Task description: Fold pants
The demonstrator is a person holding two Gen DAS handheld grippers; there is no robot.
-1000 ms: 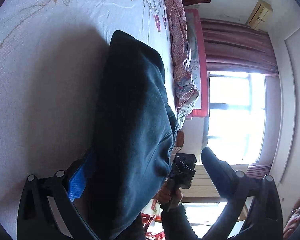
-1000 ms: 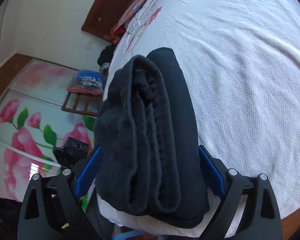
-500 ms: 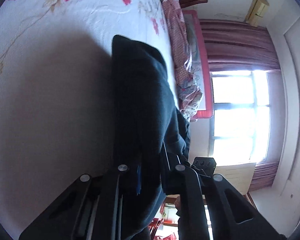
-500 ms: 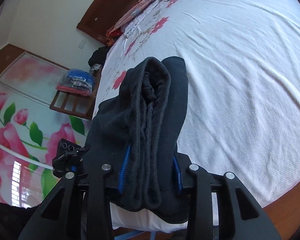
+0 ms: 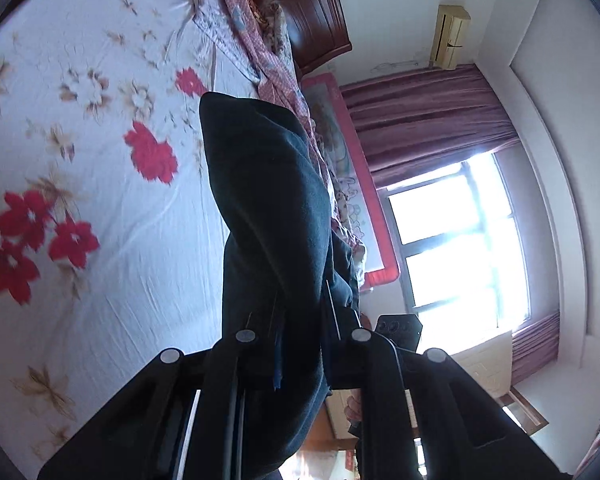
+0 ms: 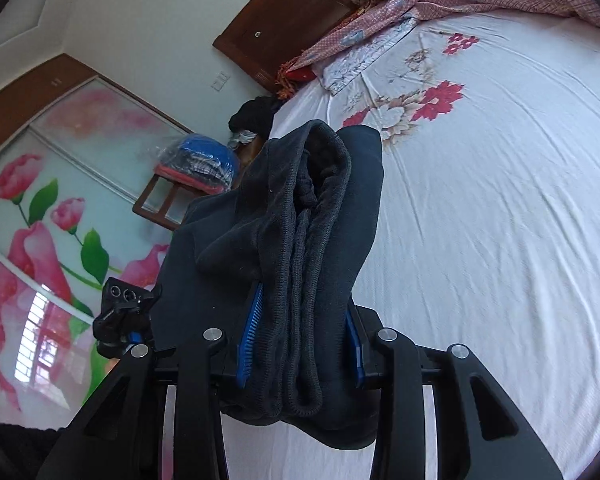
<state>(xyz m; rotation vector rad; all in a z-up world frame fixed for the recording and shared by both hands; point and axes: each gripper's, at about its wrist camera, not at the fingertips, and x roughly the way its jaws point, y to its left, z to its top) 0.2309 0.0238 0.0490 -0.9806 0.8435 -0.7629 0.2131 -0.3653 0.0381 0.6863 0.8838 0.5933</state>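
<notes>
1. Your left gripper point(image 5: 300, 344): jaws clamped tight on one end of the dark pants point(image 5: 268, 208); bundle lifted above the flowered bed point(image 5: 100, 200).
2. Your right gripper point(image 6: 300, 340): jaws gripping the thicker folded end of the pants point(image 6: 300, 240).

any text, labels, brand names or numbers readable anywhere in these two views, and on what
None can be read.
pants: no tag or label shows on the dark fabric.
air conditioner: no legible marking.
wardrobe doors: flower pictures only, no words.
bedsheet: floral print only.
red items low in the left wrist view: may carry characters, but too small and blurred to tell.
</notes>
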